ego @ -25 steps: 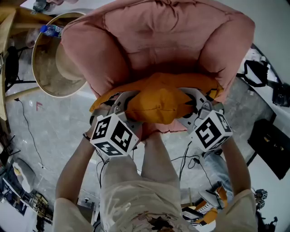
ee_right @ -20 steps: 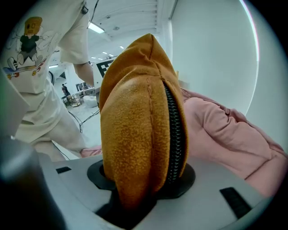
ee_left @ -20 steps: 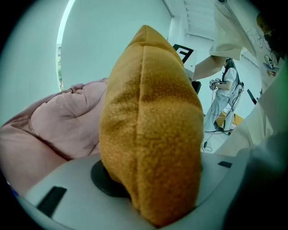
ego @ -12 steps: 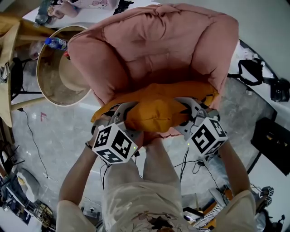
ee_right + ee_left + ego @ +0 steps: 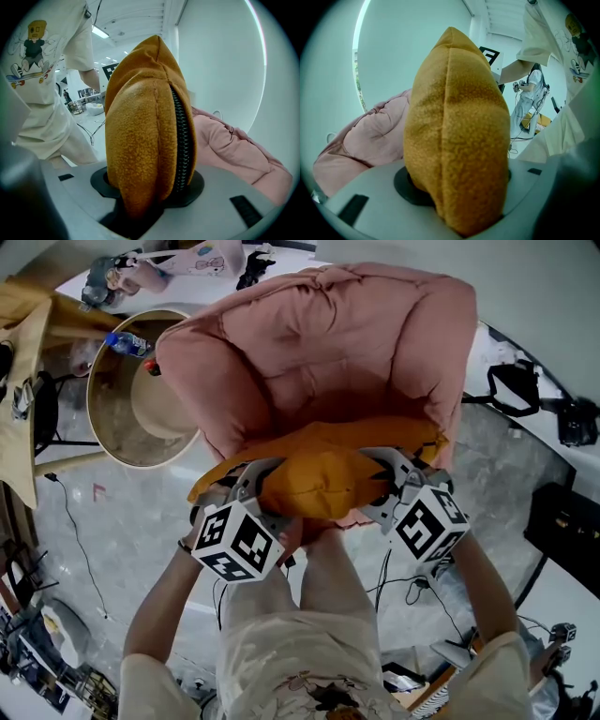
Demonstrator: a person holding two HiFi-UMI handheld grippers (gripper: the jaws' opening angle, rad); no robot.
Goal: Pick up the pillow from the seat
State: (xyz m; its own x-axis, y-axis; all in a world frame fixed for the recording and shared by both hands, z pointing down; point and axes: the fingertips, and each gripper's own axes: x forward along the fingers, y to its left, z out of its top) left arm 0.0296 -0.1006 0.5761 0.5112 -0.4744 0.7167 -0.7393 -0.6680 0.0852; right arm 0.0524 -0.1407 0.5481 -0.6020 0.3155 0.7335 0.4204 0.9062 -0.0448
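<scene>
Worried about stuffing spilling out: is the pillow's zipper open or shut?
Shut: the zipper teeth on the pillow mesh along the stretch seen.

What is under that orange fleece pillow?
The pink padded armchair lies below the orange fleece pillow; its backrest and arms show around it. The pillow covers the seat itself, so whether anything lies there cannot be seen.

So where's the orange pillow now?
The pillow is mid head view, gripped at either end by the left gripper and right gripper, over the pink armchair's front edge.
</scene>
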